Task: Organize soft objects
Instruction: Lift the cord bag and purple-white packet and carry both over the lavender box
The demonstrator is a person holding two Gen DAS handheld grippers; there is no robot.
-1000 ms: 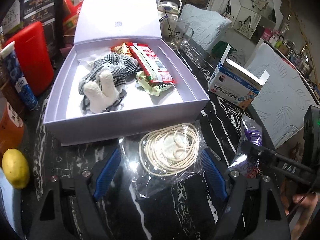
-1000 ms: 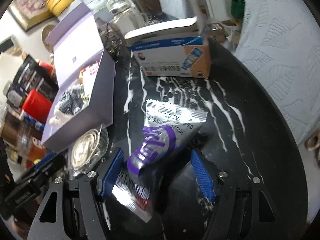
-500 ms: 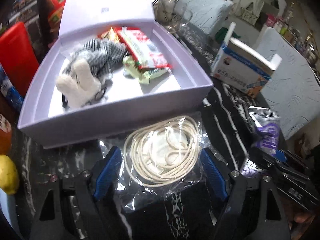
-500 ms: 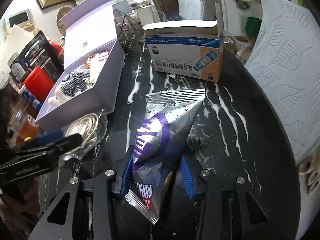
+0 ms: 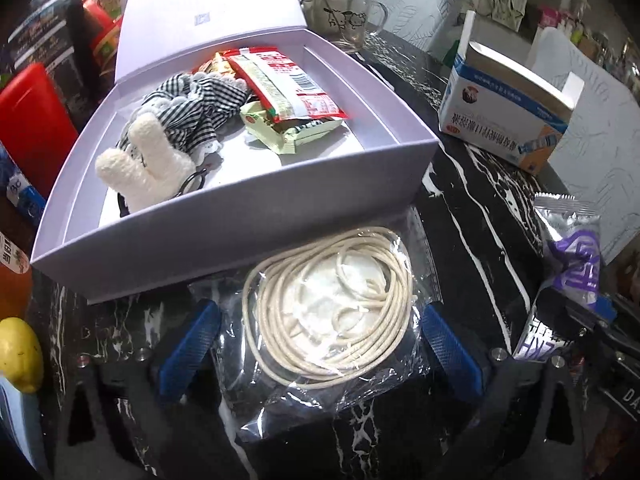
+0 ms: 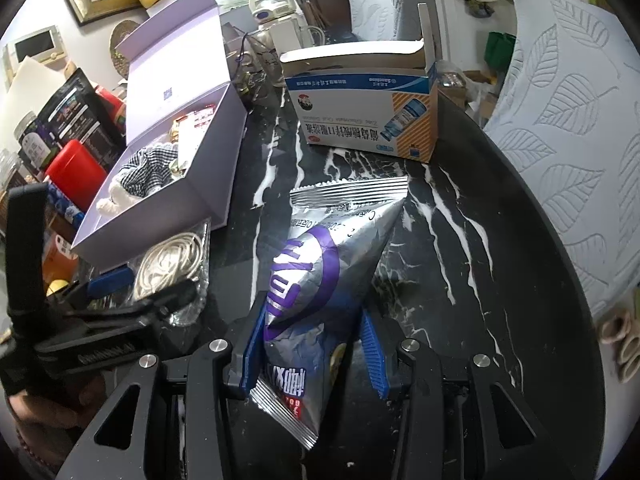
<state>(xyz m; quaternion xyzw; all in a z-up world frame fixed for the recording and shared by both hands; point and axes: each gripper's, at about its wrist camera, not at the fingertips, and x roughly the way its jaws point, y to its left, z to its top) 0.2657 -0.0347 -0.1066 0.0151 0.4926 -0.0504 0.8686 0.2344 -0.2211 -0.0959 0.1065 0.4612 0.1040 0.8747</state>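
Cord comes first in my left wrist view: a coil of cream cord [image 5: 328,312] sealed in a crinkly clear bag, lying on the black marbled surface [image 5: 472,216] between the pads of my left claw [image 5: 320,344]. Its jaws are opening wide and neither pad presses the bag. At twelve o'clock, just beyond the coil, stands the lavender box [image 5: 248,224], already holding a fluffy striped toy [image 5: 168,136] and flat snack packets [image 5: 292,96]. I judge the bag light, limp and slippery, best pinched across the coil itself.

From my right wrist view, my right claw [image 6: 316,344] is clamped partway on a silver and purple foil pouch [image 6: 320,276], gripped at its lower end. The pouch looks puffy and crushable. The box sits at ten o'clock.
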